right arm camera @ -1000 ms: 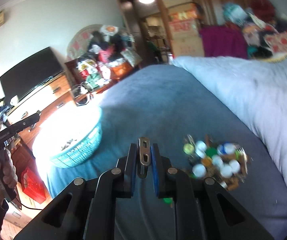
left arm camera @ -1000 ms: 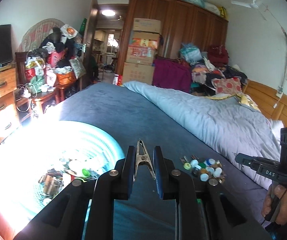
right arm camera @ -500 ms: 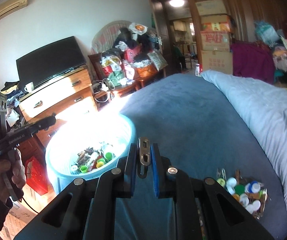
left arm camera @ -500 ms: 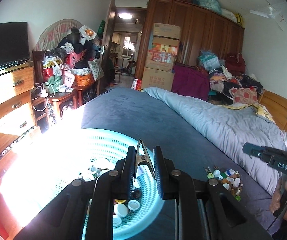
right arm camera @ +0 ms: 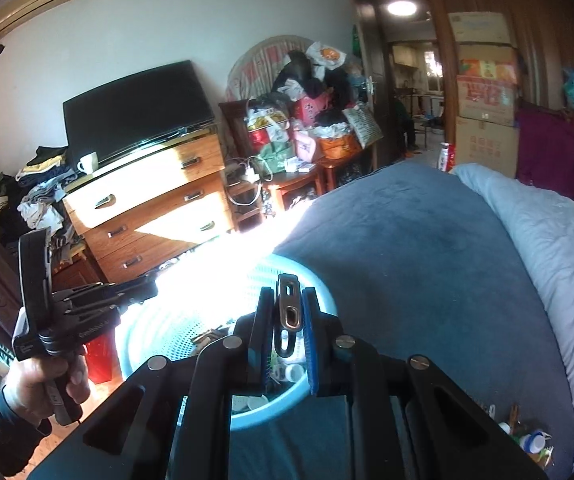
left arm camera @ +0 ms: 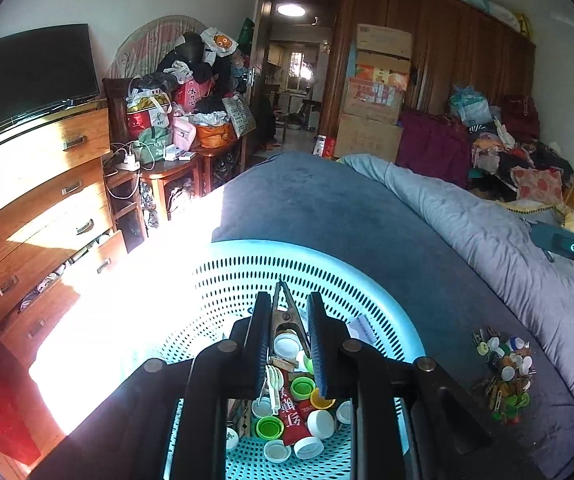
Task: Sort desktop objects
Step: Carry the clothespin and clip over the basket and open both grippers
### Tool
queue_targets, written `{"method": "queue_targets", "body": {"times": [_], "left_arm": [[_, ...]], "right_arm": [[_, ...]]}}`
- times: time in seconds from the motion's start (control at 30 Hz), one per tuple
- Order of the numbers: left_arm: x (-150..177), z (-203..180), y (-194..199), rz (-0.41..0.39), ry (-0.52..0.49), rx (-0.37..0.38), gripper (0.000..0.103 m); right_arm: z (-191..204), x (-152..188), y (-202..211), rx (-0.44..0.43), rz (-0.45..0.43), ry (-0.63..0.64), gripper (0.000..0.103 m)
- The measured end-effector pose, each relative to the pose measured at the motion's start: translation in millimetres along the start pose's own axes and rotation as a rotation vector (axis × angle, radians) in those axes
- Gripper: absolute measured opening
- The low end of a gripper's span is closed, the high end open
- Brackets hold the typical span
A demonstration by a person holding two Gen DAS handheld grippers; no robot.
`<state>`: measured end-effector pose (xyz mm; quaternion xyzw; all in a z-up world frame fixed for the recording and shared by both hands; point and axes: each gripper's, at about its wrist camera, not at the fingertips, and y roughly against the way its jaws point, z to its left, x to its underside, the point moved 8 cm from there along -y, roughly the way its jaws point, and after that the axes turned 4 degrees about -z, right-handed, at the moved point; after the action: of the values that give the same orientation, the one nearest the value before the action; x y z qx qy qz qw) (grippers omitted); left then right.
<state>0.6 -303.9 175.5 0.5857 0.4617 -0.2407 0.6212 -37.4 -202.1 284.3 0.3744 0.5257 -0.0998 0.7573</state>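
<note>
My left gripper (left arm camera: 287,312) is shut on a bronze metal clothes clip (left arm camera: 285,314), held above the inside of the light blue perforated basket (left arm camera: 371,292). Bottle caps (left arm camera: 307,428) and a red packet lie in the basket's bottom. My right gripper (right arm camera: 287,312) is shut on a flat metal clip (right arm camera: 288,308) over the basket's near rim (right arm camera: 319,276). The left gripper body (right arm camera: 83,312) and the hand holding it show at the left of the right wrist view. A small heap of caps and clips (left arm camera: 503,376) lies on the dark blue bedspread (left arm camera: 351,208), right of the basket.
A wooden dresser (left arm camera: 35,208) with a TV (left arm camera: 27,72) stands left of the bed. A cluttered side table (left arm camera: 167,160) sits beyond it. A pale blue duvet (left arm camera: 507,240) covers the bed's right side. Bright sunlight washes out the basket's left rim.
Both grippers have swung left from the heap of caps to above the basket, each still holding its clip. The heap now lies off to the right.
</note>
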Motion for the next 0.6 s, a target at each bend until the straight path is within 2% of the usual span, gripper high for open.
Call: {"method": "queue_targets", "body": {"times": [0.23,0.6], "left_arm": [[14.6,-6.6,-39.4,0.126,-0.059,-0.049,0.019],[23.9,-4.2,-63.7,0.161,-0.083,-0.101,0.019]], "right_arm": [[19.1,8.6,-49.8,-0.079,0.086,-0.048,0.015],[50.6,11.8,-91.1,-0.122,0.145,-0.002,0.015]]}}
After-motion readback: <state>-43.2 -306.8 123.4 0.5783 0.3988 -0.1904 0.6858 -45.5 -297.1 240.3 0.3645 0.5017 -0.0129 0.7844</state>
